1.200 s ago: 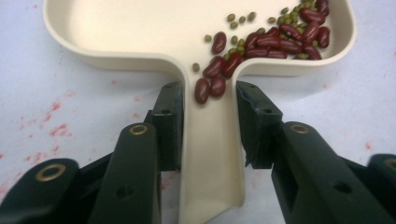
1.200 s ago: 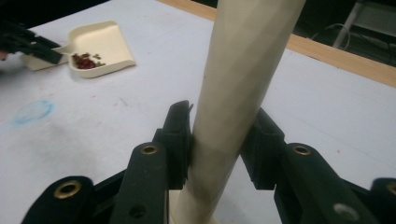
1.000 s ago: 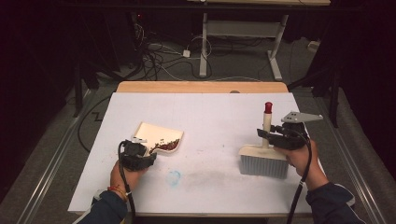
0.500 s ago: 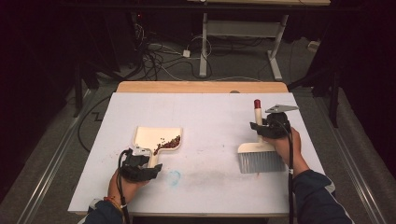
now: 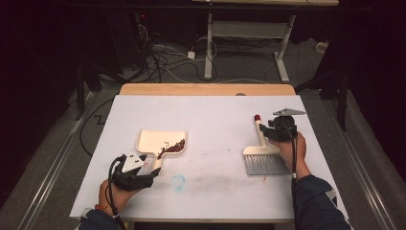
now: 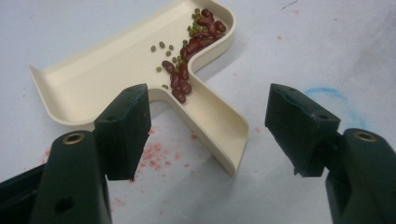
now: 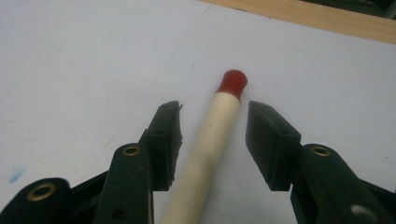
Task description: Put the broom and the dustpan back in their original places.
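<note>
Fingers of the left gripper point(image 5: 135, 168) sit released at the near left of the white worktop point(image 5: 210, 120) in the high view, just behind the handle of a cream dustpan point(image 5: 160, 142) holding red beans point(image 5: 174, 147). Over on the right, the right gripper point(image 5: 280, 128) hovers at the handle of a brush point(image 5: 261, 155) lying flat.

From the left gripper view, both fingers point(image 6: 123, 130) stand spread wide with the dustpan's handle point(image 6: 219, 130) between them, untouched; red and green beans point(image 6: 191, 42) lie in the pan.

Right gripper view: fingers point(image 7: 268, 140) parted either side of the cream, red-tipped brush handle point(image 7: 210, 135), not pressing it.
</note>
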The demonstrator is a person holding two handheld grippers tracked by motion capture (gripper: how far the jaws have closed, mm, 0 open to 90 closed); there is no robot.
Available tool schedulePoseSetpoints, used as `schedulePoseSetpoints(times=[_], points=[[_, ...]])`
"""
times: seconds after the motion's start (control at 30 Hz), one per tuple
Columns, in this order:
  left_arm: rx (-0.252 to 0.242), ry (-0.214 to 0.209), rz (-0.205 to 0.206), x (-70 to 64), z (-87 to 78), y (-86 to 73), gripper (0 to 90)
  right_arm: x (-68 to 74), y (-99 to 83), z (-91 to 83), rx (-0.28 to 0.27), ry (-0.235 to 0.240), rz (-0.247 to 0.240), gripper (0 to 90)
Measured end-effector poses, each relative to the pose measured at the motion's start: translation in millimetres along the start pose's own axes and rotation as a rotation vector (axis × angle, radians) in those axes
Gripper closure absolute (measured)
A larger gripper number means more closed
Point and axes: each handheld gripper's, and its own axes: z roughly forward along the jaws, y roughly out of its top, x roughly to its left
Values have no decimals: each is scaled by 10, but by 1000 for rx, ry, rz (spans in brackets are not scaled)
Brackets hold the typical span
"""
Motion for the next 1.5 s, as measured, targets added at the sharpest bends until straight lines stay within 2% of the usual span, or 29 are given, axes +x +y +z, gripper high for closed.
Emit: schedulePoseSetpoints(times=[0.2,0.33,0.47,0.63,0.73,0.83,0.9,0.97,1.07,1.5], points=[[22,25,48,-50,35,-3,241,32,-11,-24,-44,21,-17,536],[10,30,57,-67,37,-2,224,51,-5,-45,-56,21,-30,513],[12,18,65,-79,47,-11,220,52,-1,-67,-75,24,-30,447],[-4,13,65,-94,39,-10,209,65,10,-112,-98,14,-24,368],[-6,9,71,-105,35,-4,200,65,20,-151,-131,-9,-20,320],[-18,5,66,-110,31,-4,199,61,39,-206,-176,-33,-35,262],[-17,7,67,-115,32,-2,190,59,46,-237,-202,-36,-34,242],[-18,3,64,-120,36,0,188,65,48,-247,-206,-39,-38,214],[-20,1,68,-137,40,8,187,83,52,-245,-207,-41,-50,197],[-16,-3,68,-143,50,2,178,149,75,-324,-259,-1,-47,171]])
